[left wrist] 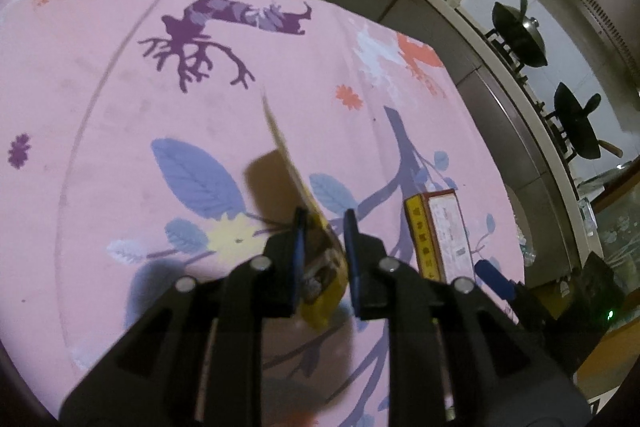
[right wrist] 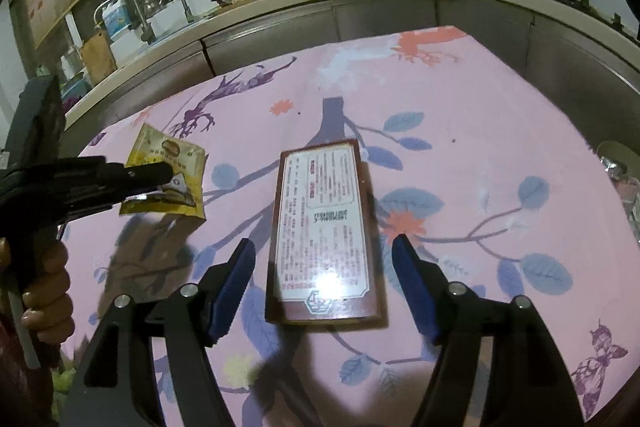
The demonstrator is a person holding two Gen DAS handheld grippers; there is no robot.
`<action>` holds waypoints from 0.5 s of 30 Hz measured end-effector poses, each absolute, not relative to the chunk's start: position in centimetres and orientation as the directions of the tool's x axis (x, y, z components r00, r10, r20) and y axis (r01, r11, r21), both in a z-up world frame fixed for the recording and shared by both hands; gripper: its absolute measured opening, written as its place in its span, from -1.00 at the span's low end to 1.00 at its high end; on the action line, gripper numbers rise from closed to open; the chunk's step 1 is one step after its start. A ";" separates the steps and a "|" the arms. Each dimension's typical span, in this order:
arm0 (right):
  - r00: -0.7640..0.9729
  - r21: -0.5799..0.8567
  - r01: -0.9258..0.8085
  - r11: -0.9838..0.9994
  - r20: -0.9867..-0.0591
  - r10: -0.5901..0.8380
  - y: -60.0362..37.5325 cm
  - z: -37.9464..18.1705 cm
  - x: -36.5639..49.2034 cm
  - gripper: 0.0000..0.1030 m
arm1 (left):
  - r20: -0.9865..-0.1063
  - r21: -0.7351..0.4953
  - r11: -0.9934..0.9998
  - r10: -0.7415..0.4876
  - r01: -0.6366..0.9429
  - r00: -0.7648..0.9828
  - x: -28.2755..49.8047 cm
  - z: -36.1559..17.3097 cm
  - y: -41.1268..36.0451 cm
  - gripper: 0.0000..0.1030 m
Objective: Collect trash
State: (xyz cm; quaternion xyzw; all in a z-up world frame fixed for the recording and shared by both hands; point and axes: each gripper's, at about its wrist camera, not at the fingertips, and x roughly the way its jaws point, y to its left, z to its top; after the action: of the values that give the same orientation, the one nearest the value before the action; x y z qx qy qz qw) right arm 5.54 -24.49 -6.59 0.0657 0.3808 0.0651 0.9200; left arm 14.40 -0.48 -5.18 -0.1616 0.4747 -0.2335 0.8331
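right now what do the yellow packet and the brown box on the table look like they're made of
Yellow packet: thin glossy plastic or foil film, judging by its crinkles, shiny patches and edge-on flex in the left hand-held gripper. Brown box: likely printed cardboard with a glossy or film-wrapped face; it has flat sides and crisp corners, and a bright glare spot sits on its white label.

The tablecloth [right wrist: 460, 131] is matt printed pink cloth. On it, the box [right wrist: 324, 227] looks like cardboard with a glossy, glare-catching label. Left of the box, the yellow packet [right wrist: 168, 151] is shiny crinkled foil.
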 end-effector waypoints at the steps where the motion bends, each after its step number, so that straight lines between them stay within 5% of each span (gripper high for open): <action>1: 0.697 0.171 -0.069 0.983 -0.696 0.170 -24.5 -6.8 5.6 0.32 | -0.720 -0.486 0.842 -0.537 0.233 0.439 14.5 -5.4 -0.6 -0.67; 3: 0.688 0.169 -0.063 0.984 -0.706 0.166 -24.5 -7.2 5.6 0.32 | -0.731 -0.472 0.851 -0.525 0.231 0.437 14.8 -5.7 -0.8 -0.67; 5: 0.682 0.175 -0.054 0.983 -0.712 0.165 -24.6 -7.5 5.6 0.32 | -0.734 -0.462 0.855 -0.518 0.236 0.439 14.8 -5.9 -0.9 -0.95; 15: 0.682 0.159 -0.049 0.986 -0.716 0.149 -24.2 -8.1 4.7 0.32 | -0.722 -0.416 0.855 -0.518 0.310 0.459 12.5 -4.1 -2.3 -0.98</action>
State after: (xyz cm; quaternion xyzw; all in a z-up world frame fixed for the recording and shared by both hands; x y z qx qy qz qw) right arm 4.67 -24.20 -8.10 0.0636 0.3954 0.0541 0.9147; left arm 12.55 -2.25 -4.08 -0.1130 0.4589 -0.2444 0.8467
